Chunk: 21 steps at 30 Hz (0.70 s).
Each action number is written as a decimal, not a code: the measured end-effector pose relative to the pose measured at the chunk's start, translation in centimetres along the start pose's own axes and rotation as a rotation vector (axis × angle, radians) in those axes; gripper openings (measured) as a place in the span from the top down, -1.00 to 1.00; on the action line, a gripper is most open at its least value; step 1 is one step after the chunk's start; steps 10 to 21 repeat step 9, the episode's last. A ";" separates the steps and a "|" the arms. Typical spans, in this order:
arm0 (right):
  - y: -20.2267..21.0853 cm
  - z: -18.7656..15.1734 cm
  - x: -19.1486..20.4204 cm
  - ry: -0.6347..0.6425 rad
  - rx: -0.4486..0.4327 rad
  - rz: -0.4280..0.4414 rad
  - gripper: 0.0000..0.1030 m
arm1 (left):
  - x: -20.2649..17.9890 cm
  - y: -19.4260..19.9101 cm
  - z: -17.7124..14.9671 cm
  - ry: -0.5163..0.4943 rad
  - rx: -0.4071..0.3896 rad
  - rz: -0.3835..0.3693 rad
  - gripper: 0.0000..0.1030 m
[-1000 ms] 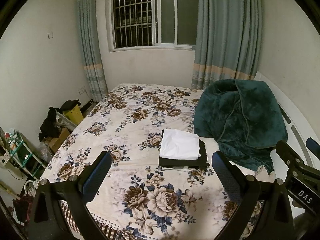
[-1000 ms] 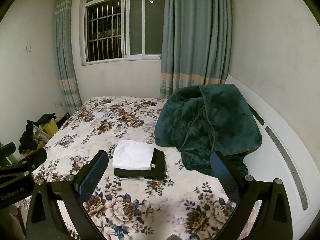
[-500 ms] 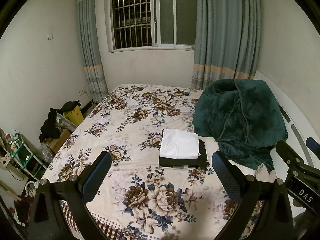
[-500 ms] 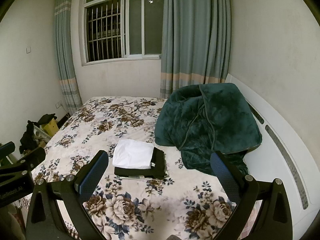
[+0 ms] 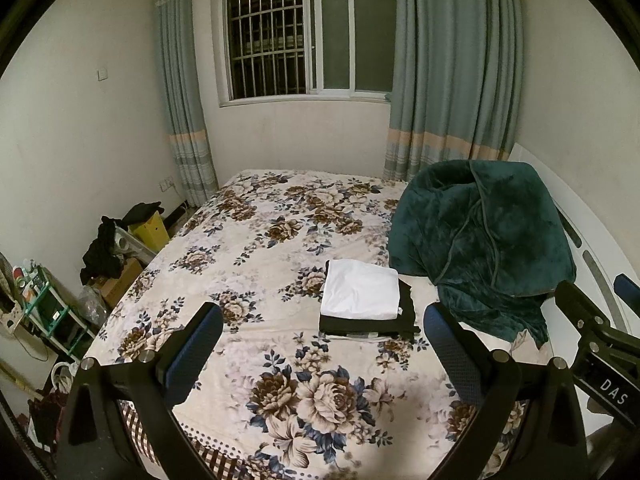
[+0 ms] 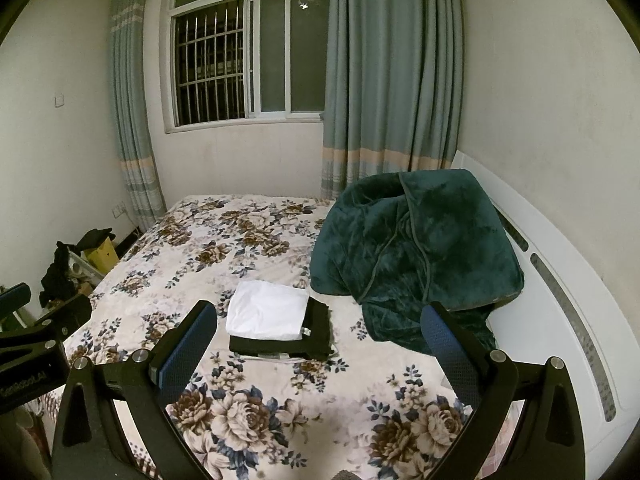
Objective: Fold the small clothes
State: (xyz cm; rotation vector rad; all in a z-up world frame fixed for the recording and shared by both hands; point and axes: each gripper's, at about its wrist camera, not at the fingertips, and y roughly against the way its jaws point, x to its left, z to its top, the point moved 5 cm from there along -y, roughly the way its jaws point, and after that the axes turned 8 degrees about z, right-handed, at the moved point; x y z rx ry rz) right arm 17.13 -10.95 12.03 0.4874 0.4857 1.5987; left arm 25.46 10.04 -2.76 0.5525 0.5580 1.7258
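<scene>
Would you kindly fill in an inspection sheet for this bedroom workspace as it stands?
Surface: bed with floral cover, lying flat.
Job's things: white folded garment stacked on black folded garment, mid-bed.
Clutter: green blanket heaped at the right; dark clothes, yellow box and small shelf on the floor at the left.
Grippers: left gripper and right gripper both open, empty, short of the stack.
Cables: nothing seen clearly.
Surroundings: barred window, curtains, white headboard.

Home bedroom: floral-covered bed [image 5: 280, 264], curtained barred window [image 5: 308, 36].
</scene>
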 end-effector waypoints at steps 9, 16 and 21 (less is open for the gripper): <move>0.1 -0.3 -0.1 -0.004 0.000 -0.002 -1.00 | 0.9 0.0 0.3 -0.002 -0.008 0.007 -0.99; 0.1 -0.3 -0.1 -0.004 0.000 -0.002 -1.00 | 0.9 0.0 0.3 -0.002 -0.008 0.007 -0.99; 0.1 -0.3 -0.1 -0.004 0.000 -0.002 -1.00 | 0.9 0.0 0.3 -0.002 -0.008 0.007 -0.99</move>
